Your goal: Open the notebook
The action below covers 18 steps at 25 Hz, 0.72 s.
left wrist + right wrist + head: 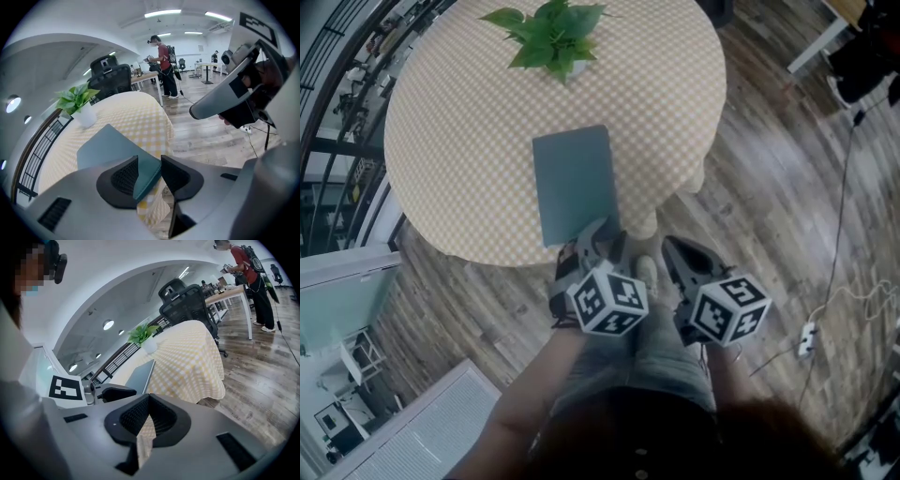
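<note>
Head view showed me a round table (459, 122) under a yellow checked cloth, with a potted plant (551, 33) at its far side. The notebook (574, 183) lay closed and flat on the cloth, its short near edge close to the rim nearest the person. The left gripper (602, 230) sat at the notebook's near right corner. The right gripper (675, 248) was just beside it, off the table and over the wood floor (778, 206).

In the left gripper view I found the left gripper (150, 171) with its jaws spread, and the corner of the teal notebook (112, 145) stood in the gap between them. I could not tell whether either pad pressed on the cover. Beyond the table stood a black office chair (112, 77), and a person in a red shirt (164, 65) was further back.

The right gripper view gave me the right gripper (147, 401) with its jaws pressed together and nothing between them. From there I saw the notebook (140, 373) edge-on to the left, flat on the cloth.
</note>
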Motion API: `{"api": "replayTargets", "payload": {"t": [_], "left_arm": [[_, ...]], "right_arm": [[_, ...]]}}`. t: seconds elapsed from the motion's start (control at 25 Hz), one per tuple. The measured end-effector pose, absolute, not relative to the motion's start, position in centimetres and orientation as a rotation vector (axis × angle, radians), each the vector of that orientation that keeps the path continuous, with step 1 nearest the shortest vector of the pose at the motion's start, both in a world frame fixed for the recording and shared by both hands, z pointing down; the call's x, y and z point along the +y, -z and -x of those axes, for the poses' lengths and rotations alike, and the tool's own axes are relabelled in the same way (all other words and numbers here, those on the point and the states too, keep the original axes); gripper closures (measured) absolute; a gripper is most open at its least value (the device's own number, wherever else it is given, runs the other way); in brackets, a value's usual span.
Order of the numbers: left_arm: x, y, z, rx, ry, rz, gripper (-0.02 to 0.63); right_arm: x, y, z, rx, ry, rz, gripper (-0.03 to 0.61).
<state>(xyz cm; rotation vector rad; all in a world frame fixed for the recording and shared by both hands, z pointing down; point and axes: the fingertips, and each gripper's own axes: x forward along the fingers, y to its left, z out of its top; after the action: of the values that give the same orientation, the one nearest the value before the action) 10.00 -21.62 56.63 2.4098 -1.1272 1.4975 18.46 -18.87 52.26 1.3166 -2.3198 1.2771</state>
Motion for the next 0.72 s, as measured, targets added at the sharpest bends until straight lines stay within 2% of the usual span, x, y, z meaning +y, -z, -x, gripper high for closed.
{"api": "replayTargets", "payload": {"t": [0.16,0.36,0.72], "left_arm": [[-21.6,-56.6,-10.1,-1.136,-1.518,-2.407,0.46],[-21.5,-56.3,-10.2,-1.151,-1.448,-2.392,0.512],[-21.4,-55.7,-10.1,-1.166,-1.411,-2.374,0.563]], "right_arm": [[-18.8,-52.3,-18.2,-2.327,-1.295,-1.307,0.568],[-19.1,-52.0,-17.1,-2.36,-1.309,-1.268,0.568],[-19.0,-51.4,-15.7,-2.396,-1.314,-1.207,0.568]]}}
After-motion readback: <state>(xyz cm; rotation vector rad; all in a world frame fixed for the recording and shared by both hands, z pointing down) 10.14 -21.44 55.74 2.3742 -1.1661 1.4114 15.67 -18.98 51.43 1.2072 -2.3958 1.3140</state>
